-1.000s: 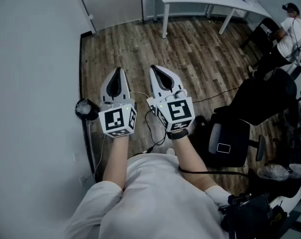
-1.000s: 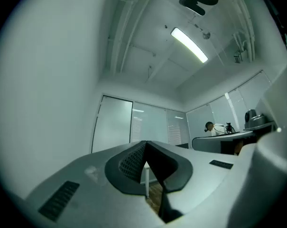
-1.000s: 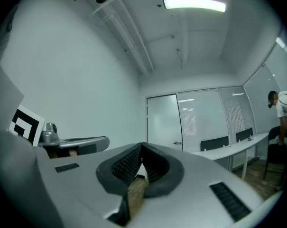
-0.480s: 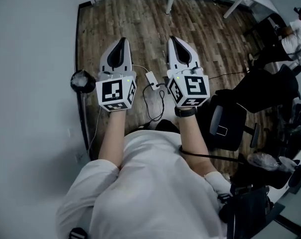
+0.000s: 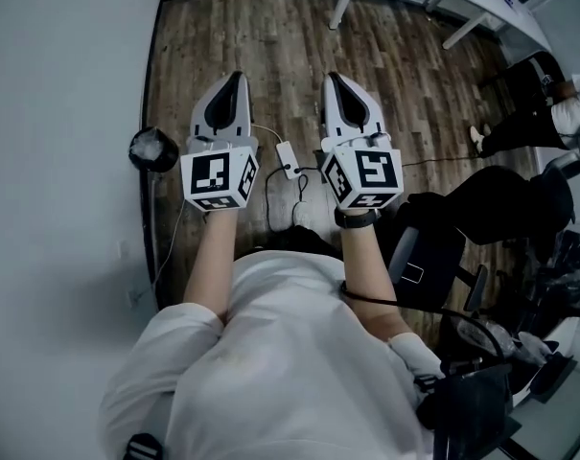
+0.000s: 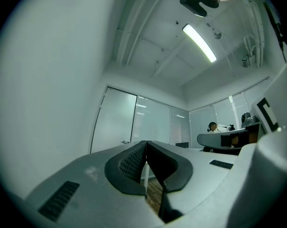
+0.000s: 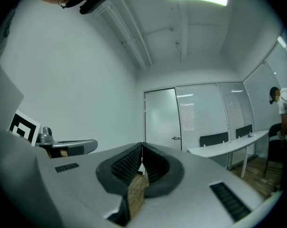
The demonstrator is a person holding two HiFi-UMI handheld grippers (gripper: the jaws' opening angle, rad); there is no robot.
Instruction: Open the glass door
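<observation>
Side by side above the wooden floor (image 5: 270, 36), I hold out my left gripper (image 5: 235, 77) and my right gripper (image 5: 332, 77), each with its jaws pressed together on nothing. The glass door (image 7: 161, 118), its handle on its right edge, stands at the far end of the room next to the white wall, well apart from both grippers. A long white bench (image 7: 228, 148) runs to its right, near a person (image 7: 283, 109).

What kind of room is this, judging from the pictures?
Most likely an office or meeting room: a glass door set in a glazed wall with blinds, a long white table, and a black office chair on a wood-look floor.
</observation>
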